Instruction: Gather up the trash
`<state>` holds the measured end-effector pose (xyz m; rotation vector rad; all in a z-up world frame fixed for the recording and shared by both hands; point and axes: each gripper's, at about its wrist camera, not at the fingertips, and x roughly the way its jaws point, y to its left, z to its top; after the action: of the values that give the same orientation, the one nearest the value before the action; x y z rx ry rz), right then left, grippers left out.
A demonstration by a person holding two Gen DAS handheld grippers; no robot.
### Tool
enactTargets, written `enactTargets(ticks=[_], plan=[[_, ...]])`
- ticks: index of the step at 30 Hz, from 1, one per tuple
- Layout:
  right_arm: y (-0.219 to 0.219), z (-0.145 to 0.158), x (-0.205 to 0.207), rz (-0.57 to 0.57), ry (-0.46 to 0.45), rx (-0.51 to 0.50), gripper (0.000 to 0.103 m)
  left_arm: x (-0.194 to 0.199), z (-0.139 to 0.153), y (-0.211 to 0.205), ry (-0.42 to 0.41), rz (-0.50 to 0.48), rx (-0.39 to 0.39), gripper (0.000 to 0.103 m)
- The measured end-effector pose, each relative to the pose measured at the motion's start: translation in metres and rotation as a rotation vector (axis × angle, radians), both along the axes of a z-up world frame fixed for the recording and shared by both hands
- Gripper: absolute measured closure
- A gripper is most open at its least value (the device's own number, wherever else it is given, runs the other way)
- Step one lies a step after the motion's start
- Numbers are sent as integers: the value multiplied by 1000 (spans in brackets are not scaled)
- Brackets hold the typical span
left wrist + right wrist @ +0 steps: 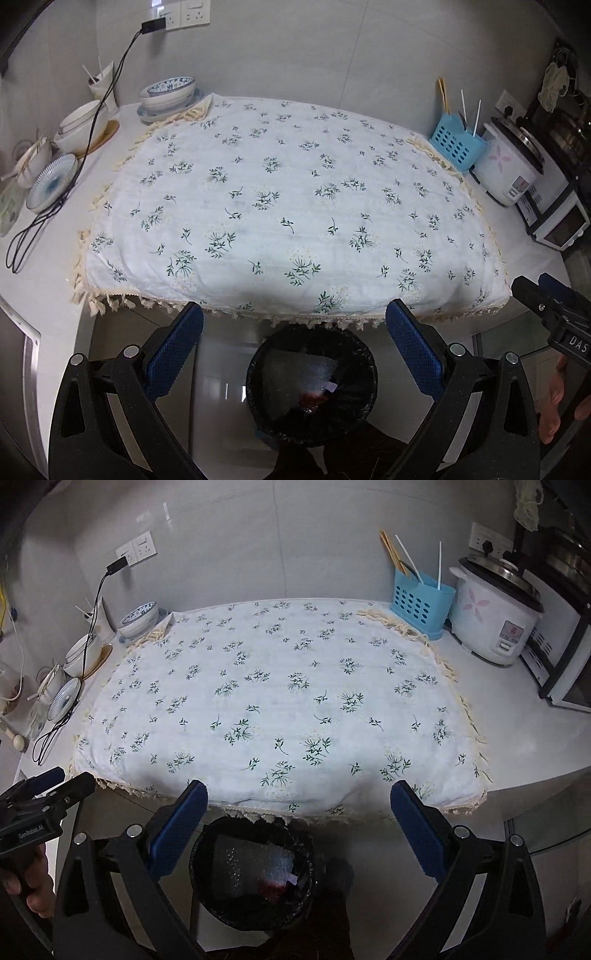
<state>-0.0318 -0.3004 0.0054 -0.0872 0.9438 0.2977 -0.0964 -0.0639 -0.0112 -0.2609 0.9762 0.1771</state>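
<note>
A black-lined trash bin stands on the floor below the table's front edge; it also shows in the right wrist view. Inside lie clear bubble wrap and a reddish scrap. My left gripper is open and empty, above the bin. My right gripper is open and empty, just right of the bin. Each gripper shows at the edge of the other's view: the right one, the left one. No trash shows on the floral tablecloth.
Bowls and plates and a black charger cable sit at the left of the table. A blue utensil basket, a white rice cooker and a small oven stand at the right.
</note>
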Motion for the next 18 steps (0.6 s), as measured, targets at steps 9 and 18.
enactTargets(ticks=[9, 18], plan=[[0, -1, 1, -13, 5, 0, 8, -1, 3, -1, 5, -3, 9, 6], [1, 0, 3, -8, 2, -2, 8, 0, 4, 1, 3, 1, 4, 6]])
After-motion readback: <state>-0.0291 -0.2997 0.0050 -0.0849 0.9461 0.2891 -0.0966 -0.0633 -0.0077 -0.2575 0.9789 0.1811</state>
